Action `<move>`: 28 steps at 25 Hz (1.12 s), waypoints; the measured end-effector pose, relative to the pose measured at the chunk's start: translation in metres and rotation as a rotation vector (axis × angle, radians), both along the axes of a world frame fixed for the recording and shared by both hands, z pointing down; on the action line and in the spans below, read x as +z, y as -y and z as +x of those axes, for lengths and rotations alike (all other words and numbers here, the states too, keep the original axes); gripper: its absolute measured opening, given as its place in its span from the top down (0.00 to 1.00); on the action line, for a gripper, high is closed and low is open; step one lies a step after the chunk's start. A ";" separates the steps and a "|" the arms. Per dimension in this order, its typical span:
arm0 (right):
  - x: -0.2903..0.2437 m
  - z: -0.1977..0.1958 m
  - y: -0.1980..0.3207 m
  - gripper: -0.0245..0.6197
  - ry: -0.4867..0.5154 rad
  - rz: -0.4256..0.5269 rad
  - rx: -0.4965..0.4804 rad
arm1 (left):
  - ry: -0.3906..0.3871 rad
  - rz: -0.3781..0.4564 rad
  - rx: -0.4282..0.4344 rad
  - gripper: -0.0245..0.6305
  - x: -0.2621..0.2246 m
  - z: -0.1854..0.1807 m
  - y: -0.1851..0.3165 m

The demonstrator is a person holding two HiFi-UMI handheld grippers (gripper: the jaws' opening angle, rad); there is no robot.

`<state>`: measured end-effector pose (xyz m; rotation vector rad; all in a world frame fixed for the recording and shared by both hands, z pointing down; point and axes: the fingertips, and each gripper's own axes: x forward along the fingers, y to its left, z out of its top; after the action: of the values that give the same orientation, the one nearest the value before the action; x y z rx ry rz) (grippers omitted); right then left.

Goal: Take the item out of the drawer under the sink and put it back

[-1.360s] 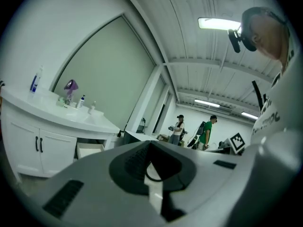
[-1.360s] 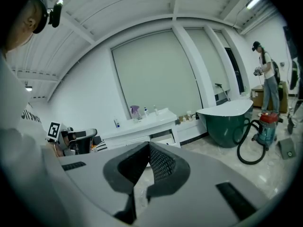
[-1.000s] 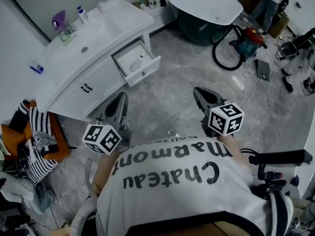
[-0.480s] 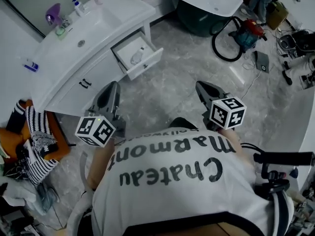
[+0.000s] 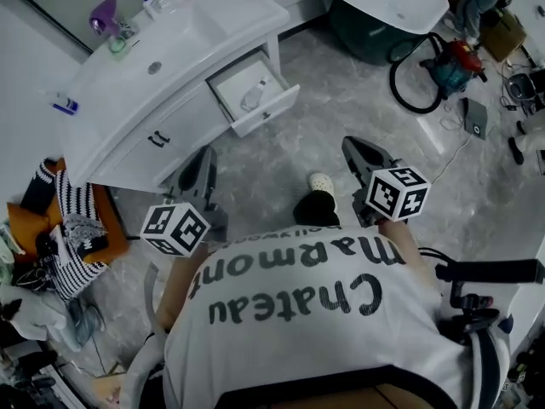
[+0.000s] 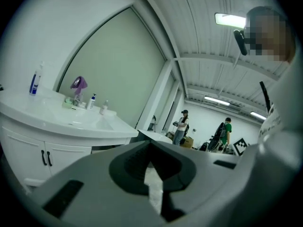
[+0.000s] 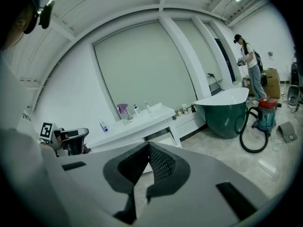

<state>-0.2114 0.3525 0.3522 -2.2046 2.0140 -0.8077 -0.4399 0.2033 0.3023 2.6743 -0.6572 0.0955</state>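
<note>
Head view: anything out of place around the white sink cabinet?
Only the white drawer under the white countertop sink stands pulled out, with a small clear bottle lying on its side inside. That fits the task; nothing looks spilled or damaged.

Grey marble-patterned floor (image 5: 281, 156) fills the room. A white vanity counter (image 5: 238, 11) stands against a white wall, backed by a large pale panel (image 7: 142, 60) framed in white. Beside it sits a dark green freestanding bathtub (image 5: 383, 2) with a white inside, and near that a red vacuum cleaner (image 5: 460, 58) with a looped black hose. Strip lights (image 6: 229, 19) glow on the ribbed ceiling.
</note>
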 end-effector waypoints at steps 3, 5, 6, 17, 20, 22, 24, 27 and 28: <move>-0.004 0.021 0.018 0.95 -0.010 -0.001 -0.030 | 0.013 0.001 -0.050 0.95 0.000 0.012 0.012; -0.002 0.033 0.027 0.95 -0.012 -0.007 -0.050 | 0.016 0.006 -0.083 0.95 -0.001 0.020 0.018; 0.000 0.039 0.031 0.95 -0.010 -0.012 -0.062 | 0.017 0.005 -0.103 0.95 -0.001 0.023 0.021; -0.022 0.116 0.082 0.95 -0.017 0.029 -0.198 | -0.027 0.010 -0.287 0.95 -0.022 0.075 0.058; -0.029 0.132 0.095 0.95 -0.030 0.036 -0.232 | -0.044 0.025 -0.301 0.95 -0.029 0.094 0.062; -0.032 0.144 0.103 0.95 -0.044 0.037 -0.248 | -0.050 0.027 -0.316 0.95 -0.029 0.104 0.068; -0.033 0.156 0.111 0.95 -0.051 0.036 -0.256 | -0.058 0.018 -0.336 0.95 -0.028 0.113 0.074; -0.033 0.177 0.120 0.95 -0.056 0.031 -0.257 | -0.059 0.021 -0.366 0.95 -0.028 0.125 0.084; -0.033 0.184 0.124 0.95 -0.056 0.029 -0.257 | -0.059 0.025 -0.374 0.95 -0.028 0.128 0.087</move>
<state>-0.0277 0.2283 0.3194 -2.0006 2.3544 -0.7384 -0.3116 0.1162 0.2743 2.5165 -1.1290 -0.0926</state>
